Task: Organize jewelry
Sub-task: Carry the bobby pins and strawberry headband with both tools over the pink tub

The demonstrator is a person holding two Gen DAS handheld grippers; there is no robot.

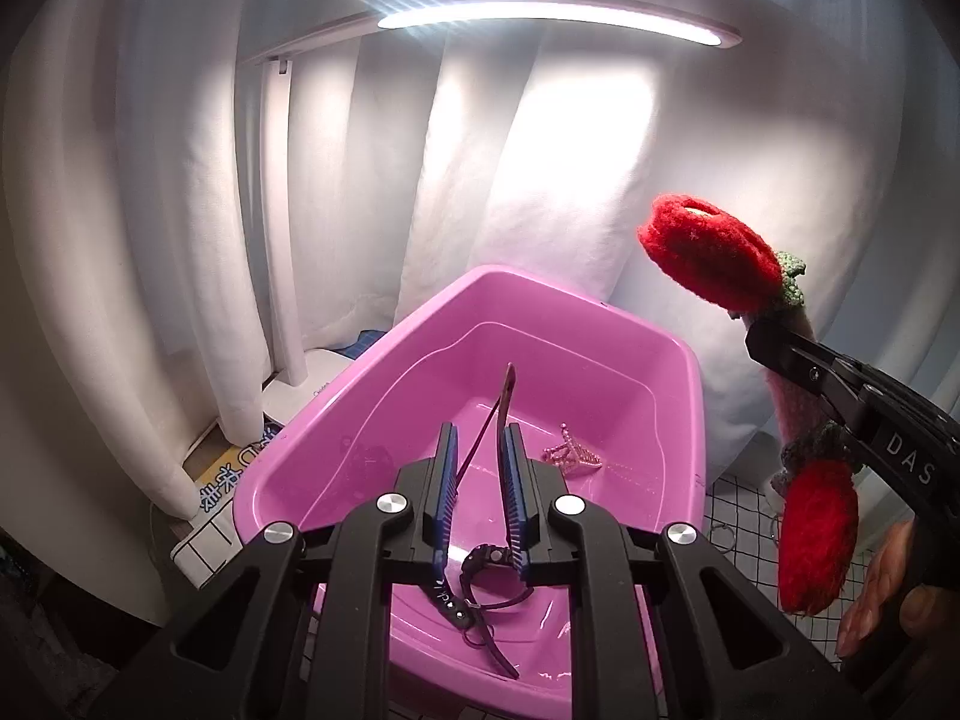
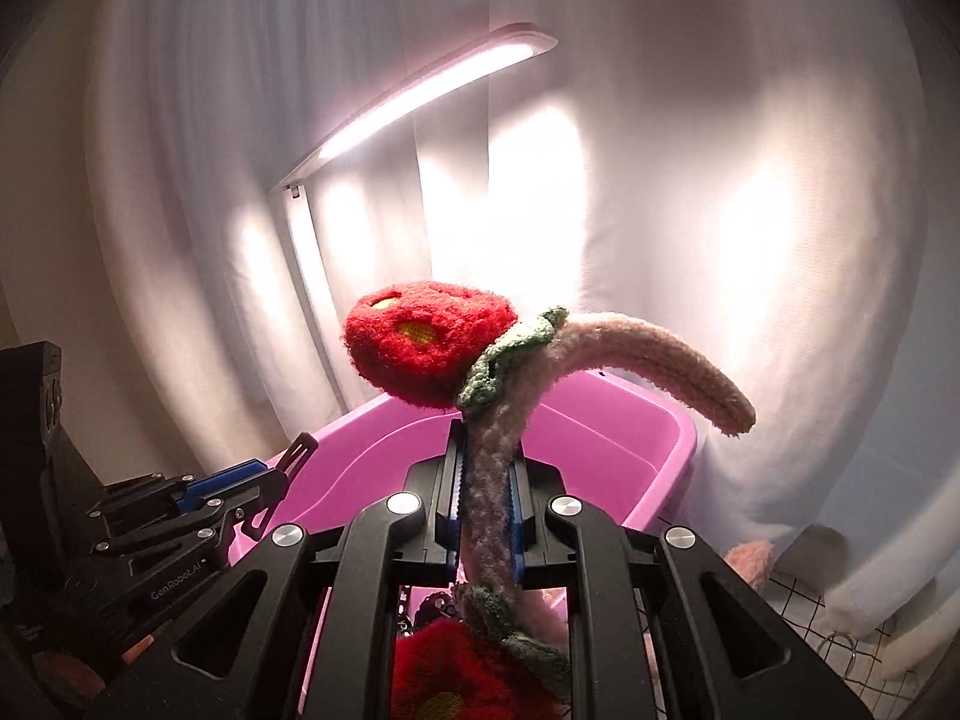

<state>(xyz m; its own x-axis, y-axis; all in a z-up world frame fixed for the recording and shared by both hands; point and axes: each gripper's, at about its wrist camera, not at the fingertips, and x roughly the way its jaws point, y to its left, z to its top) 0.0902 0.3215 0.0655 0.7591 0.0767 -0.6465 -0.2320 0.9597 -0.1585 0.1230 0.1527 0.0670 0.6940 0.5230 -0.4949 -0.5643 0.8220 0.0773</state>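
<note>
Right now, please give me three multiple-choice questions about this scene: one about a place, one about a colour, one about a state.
1. Where does the small pearly crown piece lie?
A. inside the basin
B. on the lamp
C. in the right tool

2. What colour is the basin?
A. blue
B. pink
C. green

3. What is the state of the right tool?
A. open and empty
B. shut on the fuzzy headband
C. lying in the basin

Answers:
1. A, the crown piece rests on the basin floor in the left wrist view.
2. B, its walls and rim are pink in both views.
3. B, the pads press on the pink band of the fuzzy headband, with a red strawberry above them.
</note>
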